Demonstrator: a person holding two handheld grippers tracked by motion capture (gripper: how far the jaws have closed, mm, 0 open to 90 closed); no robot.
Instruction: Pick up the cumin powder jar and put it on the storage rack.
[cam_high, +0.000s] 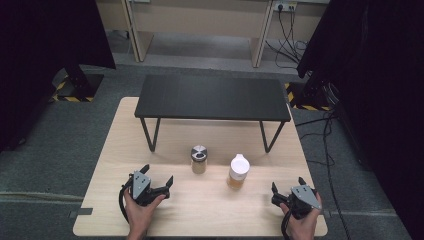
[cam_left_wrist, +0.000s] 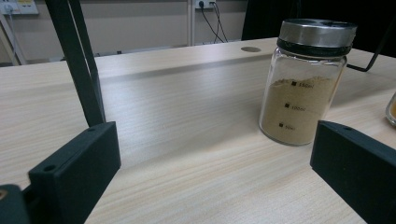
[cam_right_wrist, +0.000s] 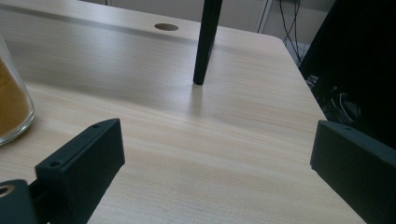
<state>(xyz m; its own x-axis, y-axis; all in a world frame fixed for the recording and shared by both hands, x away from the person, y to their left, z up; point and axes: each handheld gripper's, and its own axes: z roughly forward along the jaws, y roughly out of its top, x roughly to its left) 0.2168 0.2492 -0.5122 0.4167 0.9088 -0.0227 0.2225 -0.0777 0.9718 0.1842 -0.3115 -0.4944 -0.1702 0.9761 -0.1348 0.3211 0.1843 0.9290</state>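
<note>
You have two jars standing upright near the middle of the tabletop. The glass jar with the metal lid holds tan powder. Just to its right, apart, stands the white-capped jar of amber contents.

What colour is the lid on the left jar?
Silver metal above a black ring, on the left jar's lid; clearest in the left gripper view.

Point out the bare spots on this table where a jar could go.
Bare wood lies along the near edge between the left gripper and right gripper, and left of the steel-lidded jar. It is crowded between that jar and the white-lidded jar, and under the black shelf.
</note>
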